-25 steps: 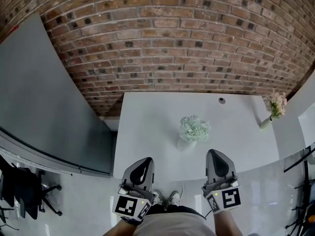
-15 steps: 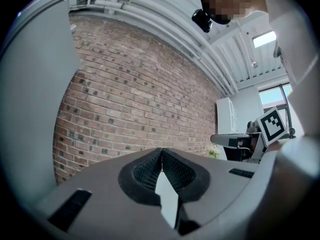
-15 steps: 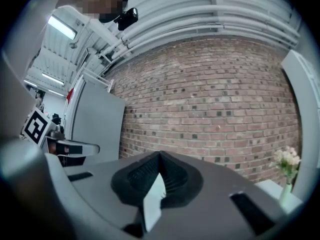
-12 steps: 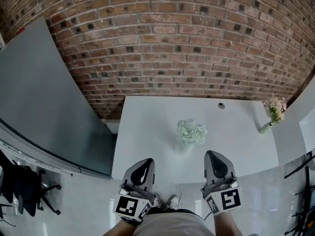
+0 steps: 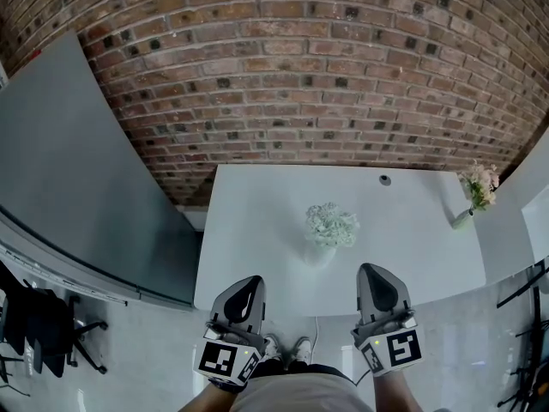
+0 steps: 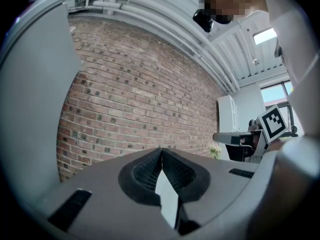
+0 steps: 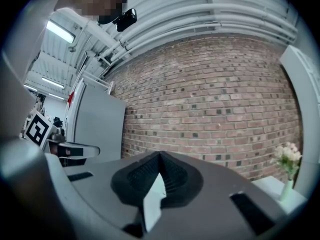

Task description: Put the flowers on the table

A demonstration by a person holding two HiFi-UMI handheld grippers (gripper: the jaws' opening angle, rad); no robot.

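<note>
A pale green bouquet [image 5: 332, 227] stands in a small vase near the middle of the white table [image 5: 257, 230]. A second vase with pink flowers [image 5: 479, 187] stands at the table's far right corner; the right gripper view shows these pink flowers [image 7: 287, 156] too, and the left gripper view has them small in the distance [image 6: 215, 150]. My left gripper [image 5: 246, 283] and right gripper [image 5: 378, 271] hover at the table's near edge, short of the bouquet. Both are shut with nothing between the pads, as the left gripper [image 6: 161, 152] and right gripper [image 7: 160, 155] show in their own views.
A brick wall [image 5: 300, 84] runs behind the table. A grey partition [image 5: 77, 187] stands at the left, with a black chair [image 5: 43, 333] below it. A small round grommet [image 5: 385, 179] sits in the tabletop's far side. A white cabinet [image 5: 532, 221] borders the right.
The head view has shifted slightly, so the bouquet sits a little further left and up in the picture. Both grippers stay shut at the table's near edge.
</note>
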